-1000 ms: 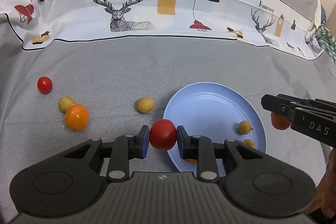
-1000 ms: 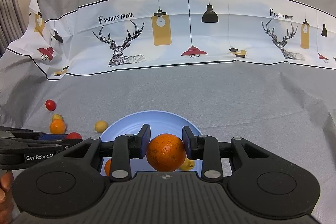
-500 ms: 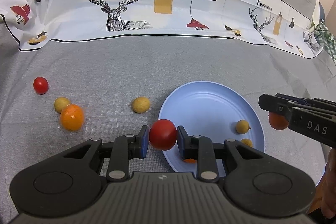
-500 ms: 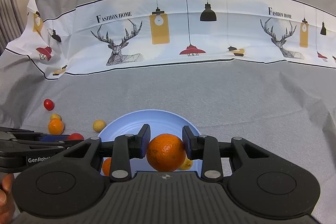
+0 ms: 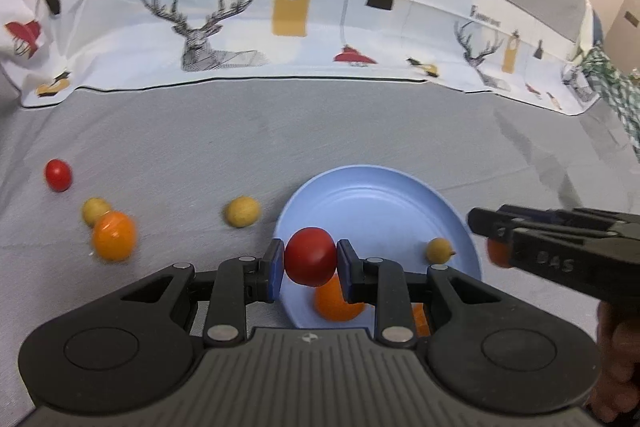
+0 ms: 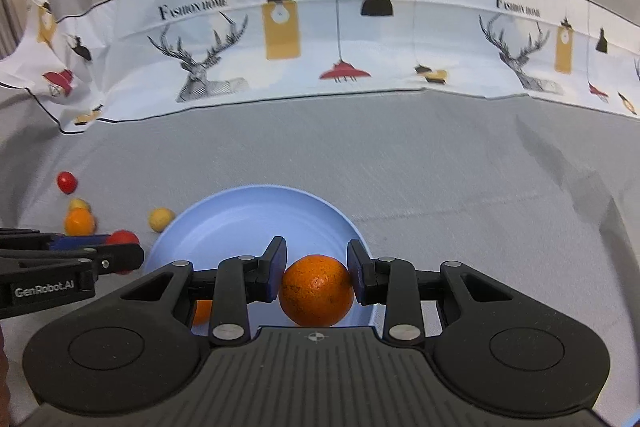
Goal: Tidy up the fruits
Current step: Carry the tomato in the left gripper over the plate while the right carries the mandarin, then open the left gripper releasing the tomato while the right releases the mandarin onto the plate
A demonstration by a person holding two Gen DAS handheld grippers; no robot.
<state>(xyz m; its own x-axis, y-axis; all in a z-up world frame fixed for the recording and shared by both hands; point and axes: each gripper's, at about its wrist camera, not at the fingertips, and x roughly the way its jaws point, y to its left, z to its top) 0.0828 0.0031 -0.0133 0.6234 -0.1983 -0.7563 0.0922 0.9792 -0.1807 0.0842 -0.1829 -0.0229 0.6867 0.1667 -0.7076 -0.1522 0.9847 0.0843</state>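
Observation:
My left gripper point(image 5: 310, 263) is shut on a red tomato point(image 5: 310, 255) and holds it over the near left rim of the light blue plate point(image 5: 376, 199). My right gripper point(image 6: 316, 273) is shut on an orange point(image 6: 316, 291) above the plate's near right edge point(image 6: 248, 215). On the plate lie an orange point(image 5: 334, 301) and a small yellow fruit point(image 5: 439, 250). The right gripper point(image 5: 496, 229) shows at the right in the left wrist view. The left gripper point(image 6: 120, 255) shows at the left in the right wrist view.
On the grey cloth left of the plate lie a small red tomato point(image 5: 58, 174), a yellow fruit point(image 5: 94, 210), an orange point(image 5: 113, 235) and another yellow fruit point(image 5: 241, 211). A printed white cloth point(image 5: 280, 27) rises behind.
My left gripper has moved right with the tomato, from beside the plate to over its rim. My right gripper has come closer over the plate with the orange.

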